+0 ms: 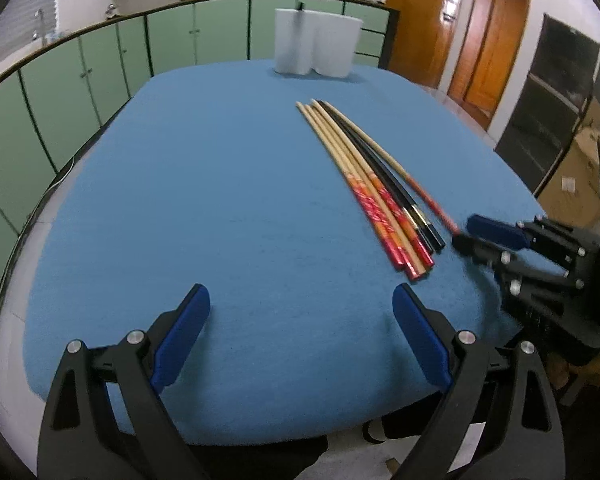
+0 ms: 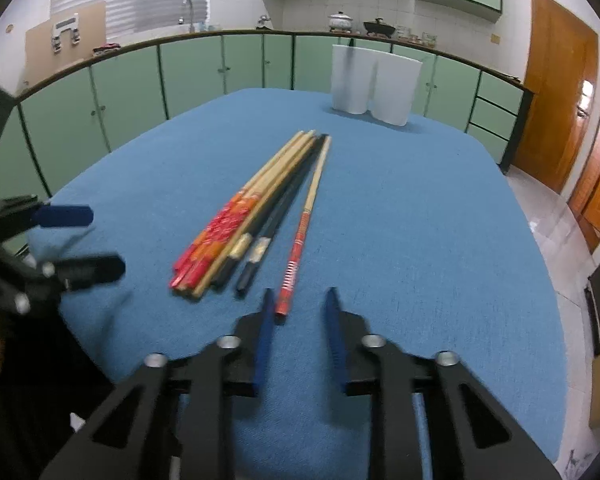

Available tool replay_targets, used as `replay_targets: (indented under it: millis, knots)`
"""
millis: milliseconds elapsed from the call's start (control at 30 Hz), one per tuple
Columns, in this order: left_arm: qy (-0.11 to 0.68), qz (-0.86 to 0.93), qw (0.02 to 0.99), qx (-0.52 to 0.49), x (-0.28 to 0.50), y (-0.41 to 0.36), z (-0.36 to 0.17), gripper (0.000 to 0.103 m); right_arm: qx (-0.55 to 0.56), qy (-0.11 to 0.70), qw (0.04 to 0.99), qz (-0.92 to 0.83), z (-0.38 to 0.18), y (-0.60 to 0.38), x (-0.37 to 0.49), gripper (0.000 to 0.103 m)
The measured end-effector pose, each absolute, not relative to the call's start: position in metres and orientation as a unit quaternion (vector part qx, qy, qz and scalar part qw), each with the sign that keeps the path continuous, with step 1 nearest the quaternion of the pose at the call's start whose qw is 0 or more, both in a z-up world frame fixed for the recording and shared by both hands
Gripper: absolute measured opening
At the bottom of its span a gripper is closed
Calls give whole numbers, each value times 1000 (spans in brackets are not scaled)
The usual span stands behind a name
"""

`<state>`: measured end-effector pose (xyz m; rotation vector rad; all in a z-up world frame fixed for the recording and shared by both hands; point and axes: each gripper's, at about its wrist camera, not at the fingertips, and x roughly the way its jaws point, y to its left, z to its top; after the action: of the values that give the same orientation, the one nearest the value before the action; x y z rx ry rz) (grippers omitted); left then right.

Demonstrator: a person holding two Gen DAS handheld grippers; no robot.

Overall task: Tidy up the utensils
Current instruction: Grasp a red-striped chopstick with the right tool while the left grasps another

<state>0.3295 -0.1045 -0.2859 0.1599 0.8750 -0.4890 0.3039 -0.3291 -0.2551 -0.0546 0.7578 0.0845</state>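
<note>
Between wide-spread jaws, the left gripper is holding nothing; the chopstick bundle is lying ahead-right. Rightward, the right gripper, half-open, is bracketing the stray chopstick, probably needing closure.

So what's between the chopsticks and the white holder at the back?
Only bare blue tablecloth lies between the chopsticks and the white holder; both wrist views show it.

At the bottom of the frame the left gripper spreads wide over the blue tablecloth. Right of centre lies a chopstick bundle; the right gripper meets one red-handled chopstick.
</note>
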Motion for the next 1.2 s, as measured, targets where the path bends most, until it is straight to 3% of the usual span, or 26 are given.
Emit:
replay_targets:
  millis: [100,600,667,767,833,933,1000,1200]
  knots:
    - [419,-232,873,91,331,-117,-291,90,-11,373,927,40,-255,-339,306,7]
    - [402,-212,884,110,325,-139,-296,90,10,372,927,38,-256,-362,303,8]
    - [396,-206,889,105,325,-136,-296,81,7,371,928,35,-256,-360,302,8]
    - [387,-208,893,96,326,-134,-293,56,-1,366,930,32,-256,-355,302,11]
    - [381,-210,896,93,327,-134,-292,33,-3,363,931,28,-257,-352,303,11]
    - [375,-198,902,80,331,-132,-292,10,3,359,933,10,-257,-348,304,9]
    - [374,-175,908,65,334,-126,-292,5,3,354,935,-18,-257,-348,303,7]
    - [382,-134,913,48,338,-109,-291,6,26,354,932,-76,-259,-357,295,7]
